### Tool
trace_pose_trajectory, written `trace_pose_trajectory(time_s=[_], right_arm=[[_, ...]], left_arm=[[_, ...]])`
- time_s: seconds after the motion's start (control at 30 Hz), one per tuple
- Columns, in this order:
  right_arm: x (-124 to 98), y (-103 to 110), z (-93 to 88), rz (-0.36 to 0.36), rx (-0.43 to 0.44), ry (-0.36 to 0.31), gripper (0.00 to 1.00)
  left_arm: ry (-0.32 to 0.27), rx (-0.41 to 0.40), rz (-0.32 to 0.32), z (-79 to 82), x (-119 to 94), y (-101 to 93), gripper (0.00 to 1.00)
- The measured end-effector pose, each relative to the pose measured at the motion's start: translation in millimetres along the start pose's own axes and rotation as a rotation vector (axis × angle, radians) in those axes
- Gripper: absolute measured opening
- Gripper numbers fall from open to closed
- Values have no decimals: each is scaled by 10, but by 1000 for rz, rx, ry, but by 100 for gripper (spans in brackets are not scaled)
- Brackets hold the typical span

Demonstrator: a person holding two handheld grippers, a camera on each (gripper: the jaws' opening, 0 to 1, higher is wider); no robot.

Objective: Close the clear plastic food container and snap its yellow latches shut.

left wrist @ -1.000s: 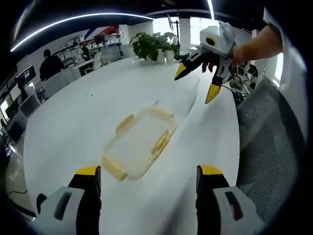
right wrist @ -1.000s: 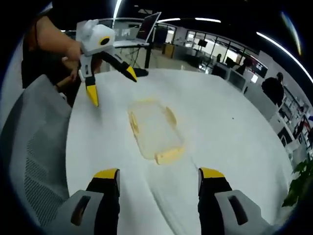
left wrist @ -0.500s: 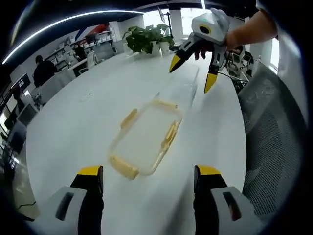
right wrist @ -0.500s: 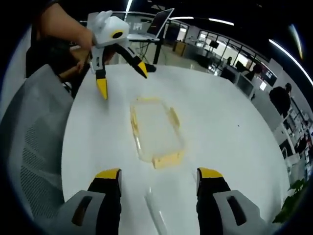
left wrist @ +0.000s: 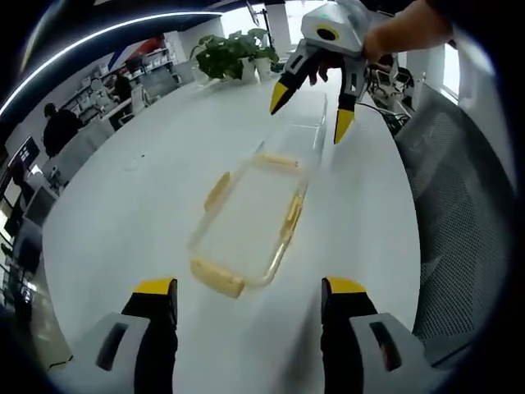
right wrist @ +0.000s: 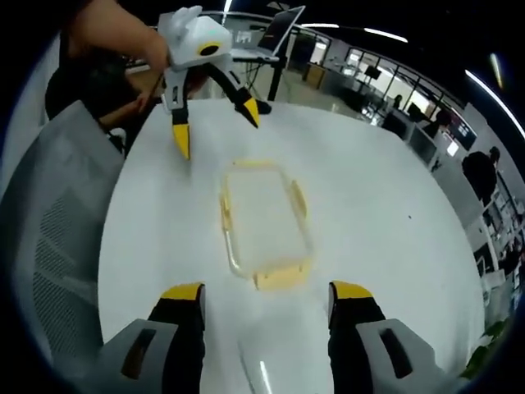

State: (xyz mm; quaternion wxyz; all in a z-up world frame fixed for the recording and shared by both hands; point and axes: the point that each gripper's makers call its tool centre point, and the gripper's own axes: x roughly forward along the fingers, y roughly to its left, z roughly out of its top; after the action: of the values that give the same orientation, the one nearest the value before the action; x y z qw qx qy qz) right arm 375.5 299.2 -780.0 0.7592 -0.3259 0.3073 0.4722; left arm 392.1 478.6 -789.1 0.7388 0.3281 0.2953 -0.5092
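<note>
A clear plastic container [left wrist: 250,217] with yellow latches [left wrist: 217,279] on its sides and ends lies open-topped on the white table [left wrist: 139,197]. A clear lid [left wrist: 305,131] lies flat on the table just beyond it, apart from it. My left gripper [left wrist: 246,289] hovers open short of the container's near end. At the far end my right gripper [left wrist: 310,112] hangs open above the lid, held by a hand. In the right gripper view, the right gripper [right wrist: 267,291] is open over the lid's edge [right wrist: 256,369]; the container [right wrist: 262,217] lies ahead and the left gripper [right wrist: 215,129] is open beyond it.
A grey mesh chair [left wrist: 459,205] stands at the table's edge, also seen as the chair [right wrist: 49,246] in the right gripper view. A potted plant [left wrist: 225,53] sits at the table's far end. A laptop [right wrist: 283,29] and office desks with people [left wrist: 57,123] are further off.
Both cameras have shifted in over the table, so the container sits more central and the lid's edge has come into the right gripper view. Both grippers stay open and hold nothing.
</note>
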Motion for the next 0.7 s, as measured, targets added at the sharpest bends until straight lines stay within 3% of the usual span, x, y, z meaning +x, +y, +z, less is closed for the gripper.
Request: trace_pose_trajectory(time_s=[0.7], right_arm=[[163,-87,41,54,-63,35,59]], left_arm=[[73,103,-66,-55,130,156,67]])
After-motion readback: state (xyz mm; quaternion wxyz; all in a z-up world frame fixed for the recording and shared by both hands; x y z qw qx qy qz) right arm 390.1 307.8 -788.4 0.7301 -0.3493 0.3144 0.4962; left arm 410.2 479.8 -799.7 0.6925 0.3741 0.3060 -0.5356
